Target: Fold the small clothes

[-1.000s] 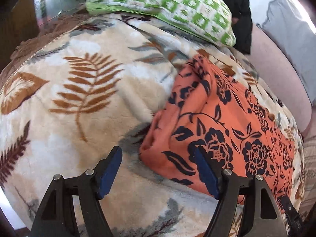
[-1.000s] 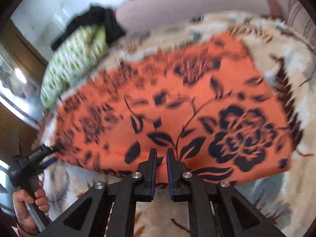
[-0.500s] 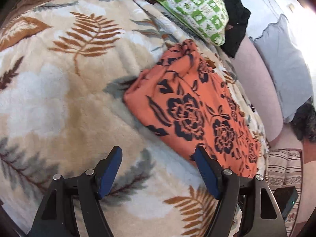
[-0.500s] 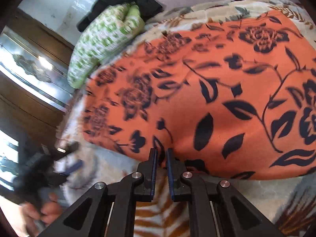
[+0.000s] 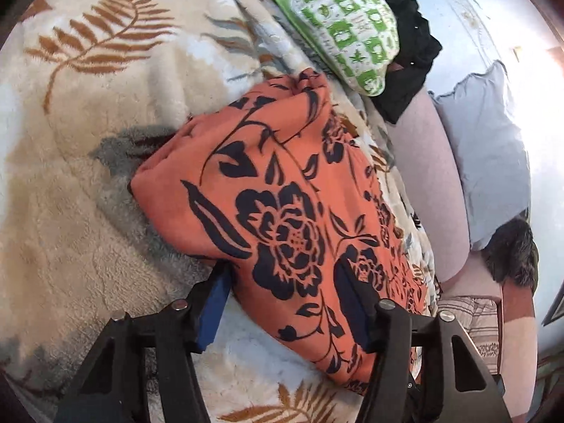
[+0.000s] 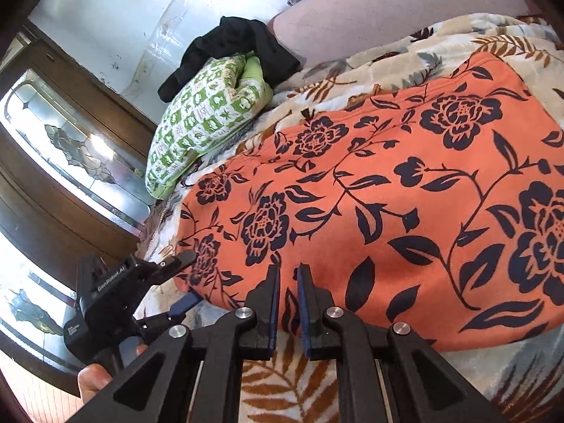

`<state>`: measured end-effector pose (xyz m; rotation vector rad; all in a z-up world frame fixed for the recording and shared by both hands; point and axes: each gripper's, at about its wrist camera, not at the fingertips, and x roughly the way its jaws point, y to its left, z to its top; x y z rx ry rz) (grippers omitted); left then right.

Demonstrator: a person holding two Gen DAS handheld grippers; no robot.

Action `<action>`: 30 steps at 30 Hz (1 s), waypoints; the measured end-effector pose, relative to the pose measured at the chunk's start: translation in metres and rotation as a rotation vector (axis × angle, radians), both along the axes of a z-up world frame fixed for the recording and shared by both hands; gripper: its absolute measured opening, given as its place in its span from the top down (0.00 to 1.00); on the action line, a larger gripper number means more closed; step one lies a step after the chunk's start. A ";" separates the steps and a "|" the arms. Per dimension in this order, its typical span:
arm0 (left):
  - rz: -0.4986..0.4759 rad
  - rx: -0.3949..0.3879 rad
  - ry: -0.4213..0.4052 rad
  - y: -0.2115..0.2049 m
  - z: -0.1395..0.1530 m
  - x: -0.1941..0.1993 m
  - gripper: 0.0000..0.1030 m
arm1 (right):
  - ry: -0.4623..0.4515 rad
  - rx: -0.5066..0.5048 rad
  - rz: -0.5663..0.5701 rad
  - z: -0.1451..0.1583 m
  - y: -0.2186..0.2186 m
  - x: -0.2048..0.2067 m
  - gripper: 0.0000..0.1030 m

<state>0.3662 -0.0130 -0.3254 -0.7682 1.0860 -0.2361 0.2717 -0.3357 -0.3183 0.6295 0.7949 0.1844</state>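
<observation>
The orange cloth garment printed with dark navy flowers (image 6: 370,190) is lying spread on the fleecy cream blanket patterned with brown ferns (image 5: 81,183). The left gripper (image 5: 285,303) is closing over the garment's near corner, one finger (image 5: 352,299) above and one (image 5: 211,303) under the edge, probably to lift it for a fold. The right gripper (image 6: 289,303) is pinching the near hem just ahead of it, jaws pressed almost together, likely anchoring that side. Beyond both sits a green-and-white checked pillow (image 6: 201,123).
</observation>
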 end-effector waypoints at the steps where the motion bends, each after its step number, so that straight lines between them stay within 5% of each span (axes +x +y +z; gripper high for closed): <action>1: 0.007 0.004 -0.006 -0.001 0.001 -0.001 0.44 | 0.007 -0.003 0.002 -0.004 0.001 0.001 0.89; 5: 0.027 -0.006 0.008 -0.002 0.000 -0.002 0.37 | 0.139 -0.021 0.051 -0.033 0.011 0.019 0.88; 12: 0.072 -0.032 0.007 -0.004 -0.002 0.001 0.32 | 0.150 0.074 0.030 -0.040 -0.001 0.023 0.89; 19: 0.102 -0.034 -0.058 -0.012 -0.005 0.014 0.32 | 0.124 -0.020 0.054 -0.033 0.009 0.020 0.89; 20: 0.104 -0.018 -0.063 -0.014 -0.004 0.014 0.36 | 0.121 -0.025 0.057 -0.033 0.010 0.020 0.89; 21: 0.109 0.010 -0.070 -0.016 -0.002 0.012 0.61 | 0.120 -0.023 0.059 -0.033 0.009 0.020 0.89; 22: 0.106 0.033 -0.074 -0.017 -0.001 0.012 0.71 | 0.119 -0.017 0.059 -0.034 0.008 0.020 0.89; 26: 0.103 0.051 -0.074 -0.018 -0.004 0.015 0.71 | 0.122 -0.001 0.061 -0.035 0.007 0.020 0.89; 30: 0.133 -0.055 -0.077 -0.012 -0.010 0.020 0.49 | 0.127 0.006 0.064 -0.035 0.006 0.020 0.89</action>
